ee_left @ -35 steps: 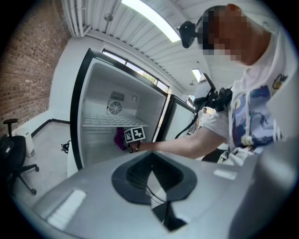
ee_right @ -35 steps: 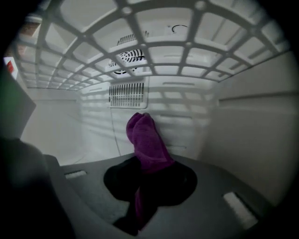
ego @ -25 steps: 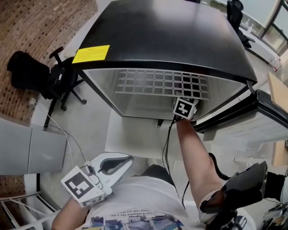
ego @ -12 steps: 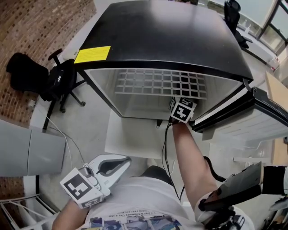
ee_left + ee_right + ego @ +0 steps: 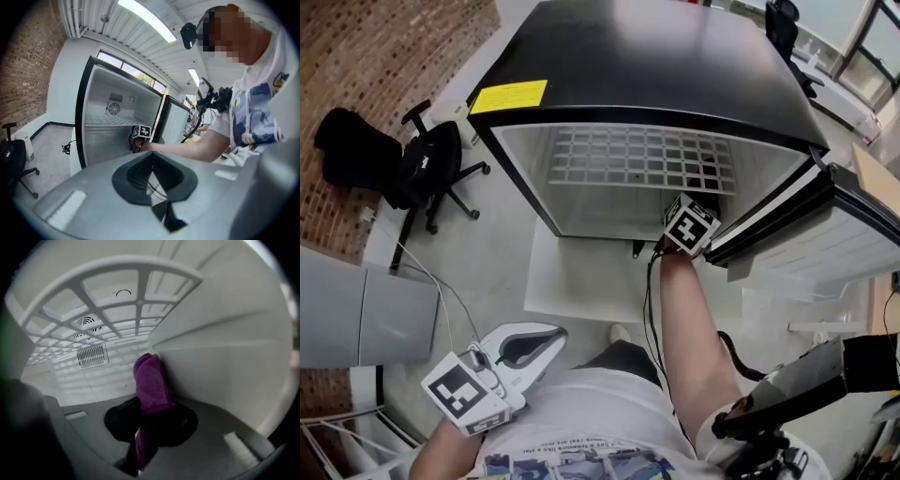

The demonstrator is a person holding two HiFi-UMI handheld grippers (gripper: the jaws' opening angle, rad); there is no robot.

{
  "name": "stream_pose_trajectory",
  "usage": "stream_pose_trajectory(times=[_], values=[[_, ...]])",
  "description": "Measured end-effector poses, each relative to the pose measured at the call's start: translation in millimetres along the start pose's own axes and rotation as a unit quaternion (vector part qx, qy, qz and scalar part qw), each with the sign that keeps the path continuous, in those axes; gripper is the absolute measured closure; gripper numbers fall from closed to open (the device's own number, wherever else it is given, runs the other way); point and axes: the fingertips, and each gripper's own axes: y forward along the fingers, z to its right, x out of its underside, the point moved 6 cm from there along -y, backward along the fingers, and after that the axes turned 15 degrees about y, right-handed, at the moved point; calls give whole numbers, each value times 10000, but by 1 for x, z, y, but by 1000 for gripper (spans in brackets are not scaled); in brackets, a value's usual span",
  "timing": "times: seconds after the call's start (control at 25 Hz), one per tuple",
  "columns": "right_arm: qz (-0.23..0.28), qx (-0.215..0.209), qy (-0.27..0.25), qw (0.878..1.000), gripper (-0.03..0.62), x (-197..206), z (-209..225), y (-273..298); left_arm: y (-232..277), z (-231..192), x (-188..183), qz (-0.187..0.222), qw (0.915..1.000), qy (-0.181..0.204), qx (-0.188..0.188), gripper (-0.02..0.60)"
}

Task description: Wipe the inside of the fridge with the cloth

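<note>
The black fridge [image 5: 656, 66] stands open, its white inside and wire shelf [image 5: 642, 157] showing in the head view. My right gripper [image 5: 686, 225] reaches into the lower right of the compartment, just under the shelf. In the right gripper view it is shut on a purple cloth [image 5: 151, 385], whose folded end presses against the fridge's right inner wall [image 5: 220, 362]. My left gripper [image 5: 520, 349] hangs low at my left side, away from the fridge, jaws shut with nothing in them. From the left gripper view the fridge [image 5: 115, 126] and the right gripper's marker cube [image 5: 142, 132] show ahead.
The fridge door [image 5: 825, 234] swings open to the right. A black office chair [image 5: 422, 164] stands left of the fridge by a brick wall. A cable [image 5: 649, 300] runs from the right gripper down along my arm. A fan grille [image 5: 93, 356] sits on the back wall.
My right gripper has shifted slightly right and down along the fridge's right wall with the cloth. The left gripper has stayed put.
</note>
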Motion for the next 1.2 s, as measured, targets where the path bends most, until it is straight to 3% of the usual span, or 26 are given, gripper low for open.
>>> stream_pose_trajectory(times=[0.64,1.04,1.2], values=[[375,320,-20,9988,542,-4,40,-88,-37,33,16,151,9986,128,482,575],[508,448,-355,9971,542,-6,68,-148,-47,60,20,366,9956,245,828,575],[405,294,-665,9965,542,5,69,-171,-48,71,21,443,9940,258,965,575]])
